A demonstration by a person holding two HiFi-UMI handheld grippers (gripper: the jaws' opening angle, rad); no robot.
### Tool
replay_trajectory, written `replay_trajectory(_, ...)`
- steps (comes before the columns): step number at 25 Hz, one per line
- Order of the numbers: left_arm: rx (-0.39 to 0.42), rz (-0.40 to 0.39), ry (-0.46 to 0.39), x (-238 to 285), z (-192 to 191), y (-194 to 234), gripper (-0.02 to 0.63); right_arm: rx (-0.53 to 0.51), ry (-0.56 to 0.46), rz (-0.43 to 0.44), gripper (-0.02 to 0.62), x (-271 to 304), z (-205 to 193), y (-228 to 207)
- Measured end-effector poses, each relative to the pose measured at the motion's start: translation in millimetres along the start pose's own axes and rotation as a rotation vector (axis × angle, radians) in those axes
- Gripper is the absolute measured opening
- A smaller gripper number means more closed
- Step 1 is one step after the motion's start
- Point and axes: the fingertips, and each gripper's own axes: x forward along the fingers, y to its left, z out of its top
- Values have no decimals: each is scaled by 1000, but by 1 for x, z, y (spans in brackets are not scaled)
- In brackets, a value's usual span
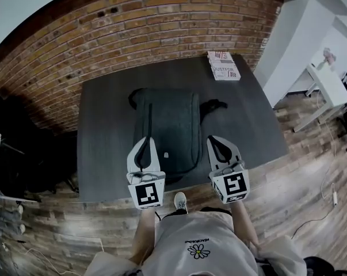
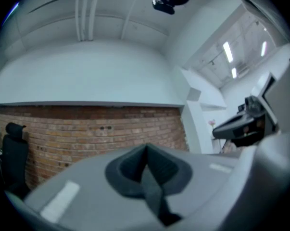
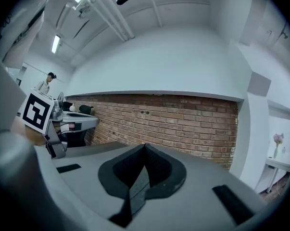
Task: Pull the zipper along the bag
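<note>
Approach step: left gripper [image 1: 144,141], right gripper [image 1: 215,138] both closed, empty. Bag [image 1: 172,117] at 12 o'clock on tabletop [image 1: 104,125], looks untouched. Next, probably: open one, find zipper pull.

One bag [image 1: 172,119], one table [image 1: 104,125], one stack of printed boxes [image 1: 224,66], and two grippers: left gripper [image 1: 145,140] and right gripper [image 1: 214,139].

Bag [image 1: 173,119] corner behind left claw [image 1: 144,141]

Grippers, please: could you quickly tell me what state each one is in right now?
Left white two-jaw gripper: closed, jaws together, holding nothing.
Right white two-jaw gripper: closed, jaws together, holding nothing.
</note>
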Motion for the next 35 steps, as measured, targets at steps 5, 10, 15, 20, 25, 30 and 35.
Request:
replay_trajectory(5, -8, -11, 33, 30, -14, 6, 0, -5, 8, 41, 2, 40, -5, 0)
replay_trajectory(10, -10, 38, 62, 44, -25, 17, -1, 1, -1, 75, 2, 73, -8, -8)
replay_trajectory(15, -2, 97, 71, 59, -26, 20, -1, 5, -8, 133, 2, 97, -12, -18)
replay_trajectory(20, 0, 127, 101, 71, -33, 17, -2, -8, -8, 189, 2, 113, -15, -26)
replay_trajectory(25, 19, 147, 124, 81, -36, 13, 0, -13, -8, 224, 2, 125, -18, -36)
replay_trajectory(30, 29, 183, 143, 89, -40, 11, 0, -34, -8, 269, 2, 137, -21, -46)
replay_trajectory(35, -3, 210, 199, 84, -49, 6, 0, -108, 8, 354, 2, 151, -30, -54)
